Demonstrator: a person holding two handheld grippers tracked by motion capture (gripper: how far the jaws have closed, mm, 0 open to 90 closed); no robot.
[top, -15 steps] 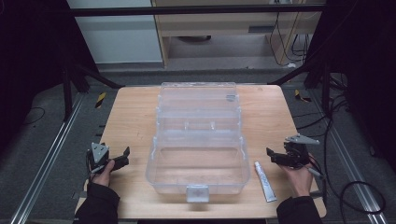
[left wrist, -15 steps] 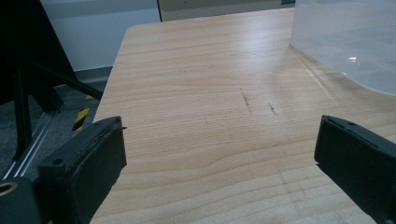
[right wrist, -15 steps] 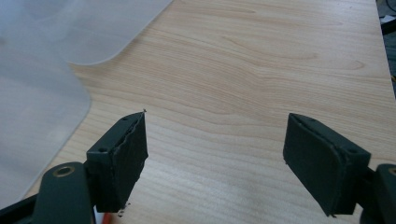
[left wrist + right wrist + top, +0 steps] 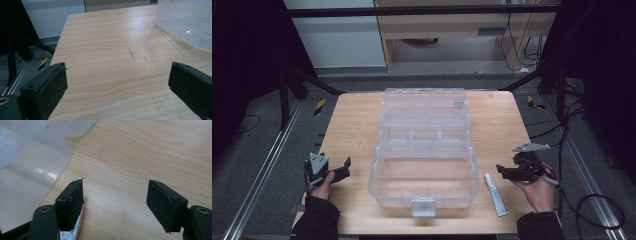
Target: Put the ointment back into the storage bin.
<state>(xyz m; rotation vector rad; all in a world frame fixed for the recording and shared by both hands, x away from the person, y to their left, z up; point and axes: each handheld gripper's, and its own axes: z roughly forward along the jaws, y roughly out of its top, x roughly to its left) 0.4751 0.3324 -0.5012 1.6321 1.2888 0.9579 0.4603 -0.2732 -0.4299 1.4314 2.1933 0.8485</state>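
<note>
A clear plastic storage box [image 4: 424,150] lies open in the middle of the wooden table [image 4: 352,125], its lid folded back toward the far side. A white tube [image 4: 495,195] lies on the wood just right of the box's near corner. My right gripper [image 4: 504,172] is held beside that tube, jaws open and pointing toward the box. In the right gripper view my right gripper [image 4: 116,188] has bare wood between its pads, and the white tube [image 4: 77,230] peeks out behind the left jaw. My left gripper [image 4: 343,169] rests left of the box. In the left gripper view my left gripper [image 4: 117,75] stands open and empty.
The clear box's wall [image 4: 185,22] stands to the upper right in the left gripper view, and its rounded corner [image 4: 32,170] to the upper left in the right gripper view. The table's left edge [image 4: 61,42] drops to a grey floor with rails. Dark frame legs [image 4: 292,85] flank the table.
</note>
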